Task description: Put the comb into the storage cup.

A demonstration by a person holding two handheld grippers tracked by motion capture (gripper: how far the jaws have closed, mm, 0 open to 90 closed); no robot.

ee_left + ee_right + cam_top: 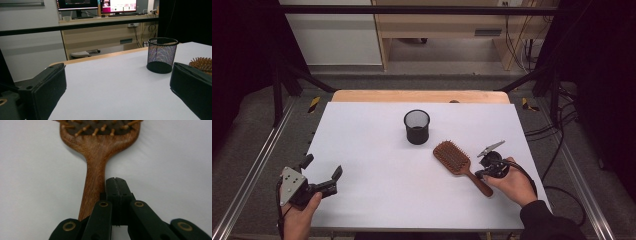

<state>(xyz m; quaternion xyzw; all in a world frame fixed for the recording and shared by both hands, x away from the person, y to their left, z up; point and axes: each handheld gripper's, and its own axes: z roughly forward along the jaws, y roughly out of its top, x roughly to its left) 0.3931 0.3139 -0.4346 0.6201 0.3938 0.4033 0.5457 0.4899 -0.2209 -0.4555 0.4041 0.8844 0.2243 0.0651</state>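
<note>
A wooden paddle hairbrush [453, 157] lies bristles up on the white table top [377, 150], right of centre, with its handle pointing toward the near right. My right gripper [480, 173] is shut with nothing in it. In the right gripper view its closed jaws [116, 181] rest just right of the brush handle [95, 177], close beside it. A black mesh cup [417, 126] stands upright behind the brush. My left gripper [322, 166] is open at the near left, empty, and points toward the cup [162, 55].
A wooden strip [419, 96] runs along the table's far edge. Metal rails [257, 160] flank both sides, and cables [557, 130] lie on the floor to the right. Desks with monitors [97, 5] stand beyond the table.
</note>
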